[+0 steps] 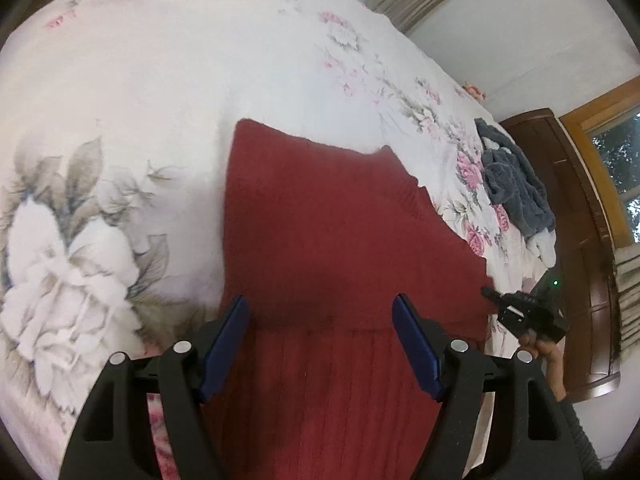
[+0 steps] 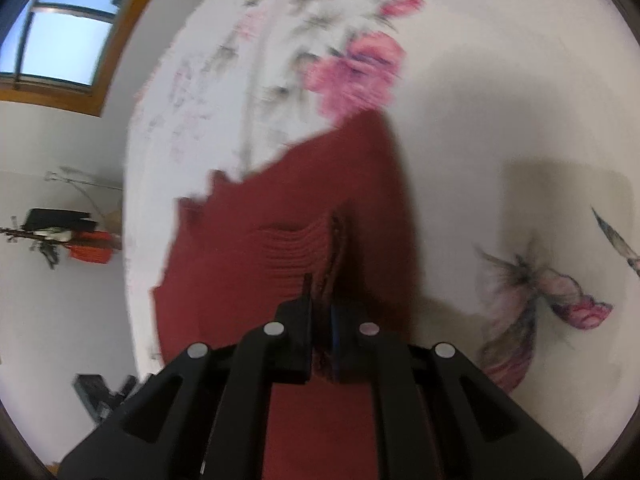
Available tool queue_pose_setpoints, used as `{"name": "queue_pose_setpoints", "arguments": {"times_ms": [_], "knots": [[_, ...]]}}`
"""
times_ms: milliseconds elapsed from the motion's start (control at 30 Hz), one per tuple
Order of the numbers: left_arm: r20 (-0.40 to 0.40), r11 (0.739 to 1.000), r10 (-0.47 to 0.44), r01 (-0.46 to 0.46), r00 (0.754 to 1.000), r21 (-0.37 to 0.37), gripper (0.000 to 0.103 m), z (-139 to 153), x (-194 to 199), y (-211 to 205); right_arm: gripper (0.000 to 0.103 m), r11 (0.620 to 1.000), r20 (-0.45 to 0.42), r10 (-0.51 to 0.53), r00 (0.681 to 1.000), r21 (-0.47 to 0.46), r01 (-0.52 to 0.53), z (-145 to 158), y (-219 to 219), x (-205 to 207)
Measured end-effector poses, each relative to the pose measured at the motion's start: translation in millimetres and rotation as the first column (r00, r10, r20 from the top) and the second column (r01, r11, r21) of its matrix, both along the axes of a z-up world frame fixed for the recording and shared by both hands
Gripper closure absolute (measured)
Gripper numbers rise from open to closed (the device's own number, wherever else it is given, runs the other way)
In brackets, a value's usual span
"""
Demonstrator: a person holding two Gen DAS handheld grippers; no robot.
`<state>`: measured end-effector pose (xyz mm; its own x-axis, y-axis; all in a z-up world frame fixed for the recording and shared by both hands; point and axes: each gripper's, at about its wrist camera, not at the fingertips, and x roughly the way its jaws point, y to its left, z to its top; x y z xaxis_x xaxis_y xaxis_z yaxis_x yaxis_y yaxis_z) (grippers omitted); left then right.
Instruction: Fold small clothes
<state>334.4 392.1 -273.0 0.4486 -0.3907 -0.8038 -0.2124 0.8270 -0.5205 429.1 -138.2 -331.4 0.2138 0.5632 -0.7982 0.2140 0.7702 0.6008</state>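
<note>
We have a red sweater point(image 1: 336, 248) spread flat on the bed point(image 1: 140, 92), which gives us a broad soft surface to fold on. In the left wrist view it fills the centre and runs down to 6 o'clock between our fingers.

Our left claw point(image 1: 320, 344) is wide open, blue pads point(image 1: 226, 344) well apart, hovering over the ribbed lower part of the sweater and gripping nothing. We judge it is held there ready to pin or take the cloth.

Our right claw point(image 2: 324, 320) is closed on a pinch of the sweater's edge; red knit shows squeezed between its fingers. In the left view that claw sits at about 4 o'clock, at the sweater's right side, with a hand point(image 1: 548, 356) behind it. We judge the edge is gripped so that side can be lifted and carried over for a fold.

A grey garment point(image 1: 516, 184) lies bunched at 3 o'clock near the bed's edge, well apart from the sweater, probably waiting its turn. The right view is blurred, so finer detail is unclear.
</note>
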Motion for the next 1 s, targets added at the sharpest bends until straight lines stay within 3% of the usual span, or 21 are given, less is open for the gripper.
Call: {"name": "queue_pose_setpoints", "arguments": {"times_ms": [67, 200, 333, 433, 500, 533, 567, 633, 700, 767, 800, 833, 933, 1000], "knots": [[-0.003, 1.000, 0.001, -0.001, 1.000, -0.014, 0.029, -0.2, 10.8, 4.2, 0.088, 0.999, -0.001, -0.035, 0.999, 0.010, 0.035, -0.8, -10.3, -3.9], [0.028, 0.996, 0.040, -0.038, 0.999, -0.077, 0.028, 9.5, 39.4, 27.9, 0.082, 0.992, 0.126, -0.127, 0.984, 0.029, 0.124, 35.9, -38.3, -9.2], [0.011, 0.991, 0.013, -0.011, 1.000, -0.132, 0.028, 0.1, 79.3, 32.4, 0.082, 0.995, 0.135, -0.046, 0.990, 0.097, 0.033, 38.2, -21.2, 1.1], [-0.034, 0.987, -0.013, 0.007, 0.999, -0.162, 0.028, -24.8, 105.6, 24.6, 0.082, 0.993, 0.079, 0.022, 0.997, 0.117, -0.031, 12.9, 0.0, 5.5], [-0.101, 0.991, -0.007, -0.006, 0.995, -0.131, 0.029, -49.5, 117.0, 22.8, 0.092, 0.995, 0.033, 0.013, 0.999, 0.098, -0.016, -11.6, 0.2, 5.5], [-0.141, 0.994, 0.000, -0.016, 0.990, -0.109, 0.032, -61.3, 120.1, 23.4, 0.103, 0.996, 0.021, 0.003, 1.000, 0.091, -0.005, -19.2, -3.4, 5.5], [-0.174, 0.997, 0.000, -0.014, 0.985, -0.079, 0.038, -71.9, 123.4, 23.3, 0.103, 0.995, 0.013, -0.009, 1.000, 0.100, 0.008, -24.2, -7.5, 5.1], [-0.173, 1.000, -0.011, 0.006, 0.985, -0.028, 0.039, -65.5, 125.0, 20.5, 0.102, 0.993, 0.009, -0.036, 0.999, 0.113, 0.035, -18.4, -14.7, 2.9], [-0.122, 1.000, -0.022, 0.021, 0.992, -0.006, 0.039, -44.9, 116.6, 16.4, 0.090, 0.993, 0.059, 0.004, 0.998, 0.121, -0.011, 1.8, -10.6, -1.4], [-0.039, 0.986, -0.107, 0.101, 0.993, -0.133, 0.039, -27.8, 98.5, 5.0, 0.087, 0.985, 0.083, 0.068, 0.994, 0.153, -0.081, 11.4, 4.1, -8.7], [-0.021, 0.977, -0.153, 0.148, 0.988, -0.153, 0.039, -25.2, 90.0, -3.1, 0.084, 0.980, 0.077, 0.113, 0.991, 0.156, -0.124, 10.2, 13.2, -11.2], [-0.040, 0.970, -0.209, 0.202, 0.977, -0.136, 0.039, -29.9, 80.2, -13.5, 0.082, 0.977, 0.057, 0.146, 0.988, 0.146, -0.153, 4.0, 21.3, -13.3], [-0.146, 0.965, -0.260, 0.250, 0.955, -0.080, 0.047, -62.4, 69.5, -19.9, 0.103, 0.985, 0.002, 0.156, 0.988, 0.079, -0.156, -19.5, 24.6, -17.0], [-0.140, 0.971, -0.228, 0.213, 0.964, -0.109, 0.047, -59.6, 65.4, -13.5, 0.096, 0.987, 0.007, 0.109, 0.994, 0.119, -0.109, -10.7, 21.3, -20.6]]}}
